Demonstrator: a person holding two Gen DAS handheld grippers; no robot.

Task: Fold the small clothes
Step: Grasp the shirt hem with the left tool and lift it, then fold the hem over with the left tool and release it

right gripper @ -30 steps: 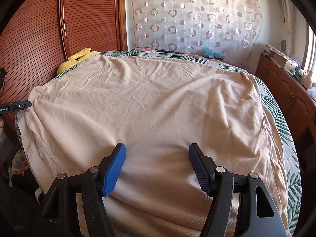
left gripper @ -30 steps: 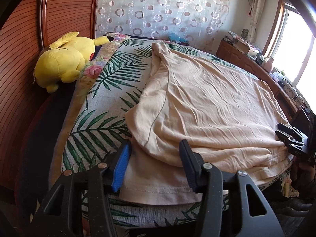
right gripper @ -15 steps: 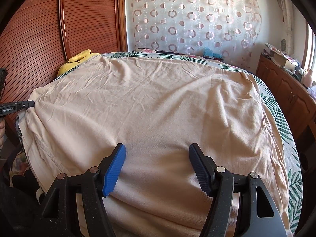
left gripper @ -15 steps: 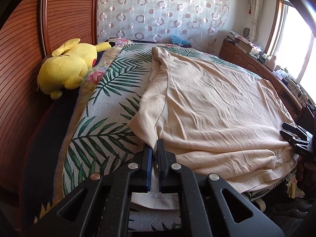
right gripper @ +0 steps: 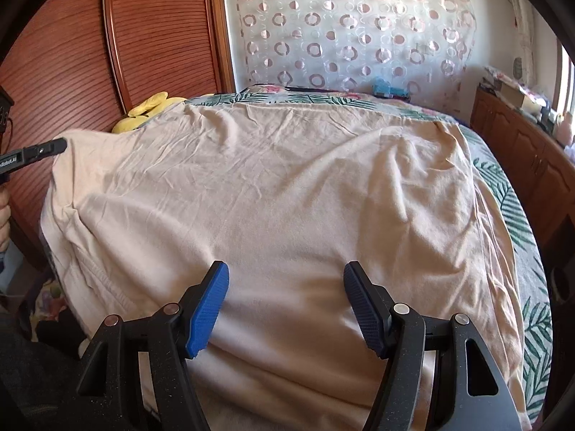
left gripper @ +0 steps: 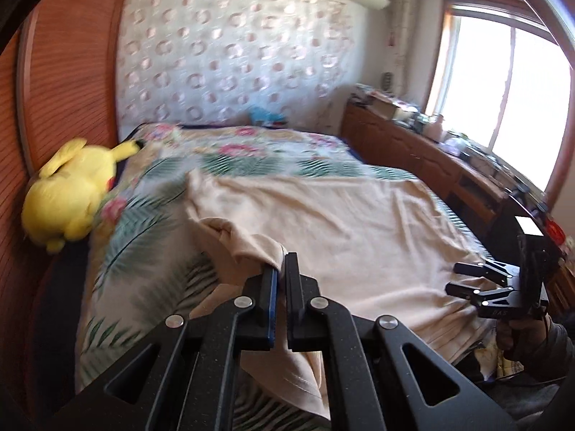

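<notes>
While the left tool pinches the peach shirt's near-left corner, folding begins.
Right tool hovers released; next, carry the corner across.

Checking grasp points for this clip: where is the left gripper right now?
In the left wrist view the left gripper is shut on the near left corner of the peach garment, raising it off the leaf-print bedspread, with the yellow plush further left.

Pale peach garment. Green palm-leaf print on white bedspread. Yellow plush toy. Black tongs, blue pads. Possibly pink circles on curtain.
</notes>
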